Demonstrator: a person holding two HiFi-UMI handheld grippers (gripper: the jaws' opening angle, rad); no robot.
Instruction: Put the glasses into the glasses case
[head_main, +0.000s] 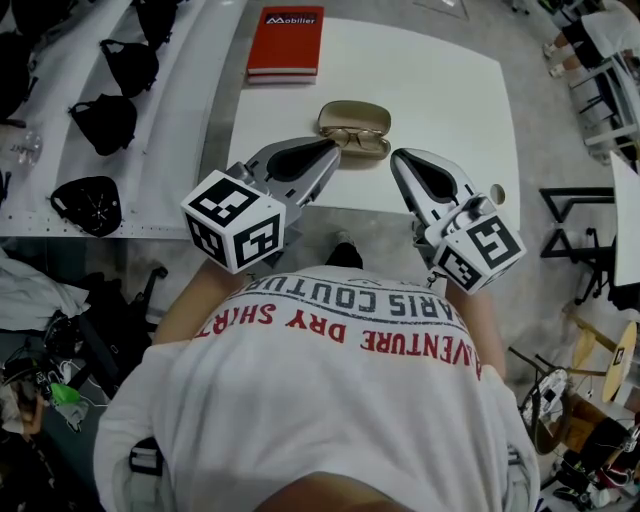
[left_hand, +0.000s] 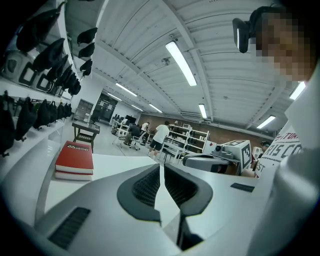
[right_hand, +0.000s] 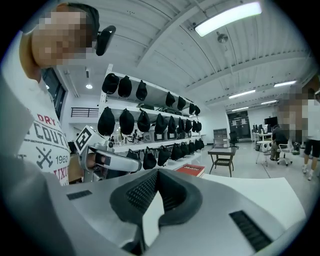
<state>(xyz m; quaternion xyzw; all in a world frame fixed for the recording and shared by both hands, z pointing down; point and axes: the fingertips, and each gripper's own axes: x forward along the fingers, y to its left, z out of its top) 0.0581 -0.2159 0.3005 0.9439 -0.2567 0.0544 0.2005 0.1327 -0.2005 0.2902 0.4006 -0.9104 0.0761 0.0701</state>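
Observation:
An open tan glasses case (head_main: 354, 116) lies on the white table (head_main: 450, 100), with thin-framed glasses (head_main: 352, 137) resting in its near half. My left gripper (head_main: 333, 149) hovers just in front of the case and a little to its left, jaws together with nothing between them (left_hand: 160, 167). On the other side, the right gripper (head_main: 398, 157) hangs near the case's right end, also shut and empty (right_hand: 156, 172). Both point across the table, nearly level. Neither gripper view shows the case; the jaws hide the tabletop close by.
A red book (head_main: 286, 43) lies at the table's far edge, behind the case. Shelves with black bags (head_main: 105, 120) run along the left. Chairs and frames (head_main: 580, 230) stand at the right. People and desks fill the far room in the left gripper view.

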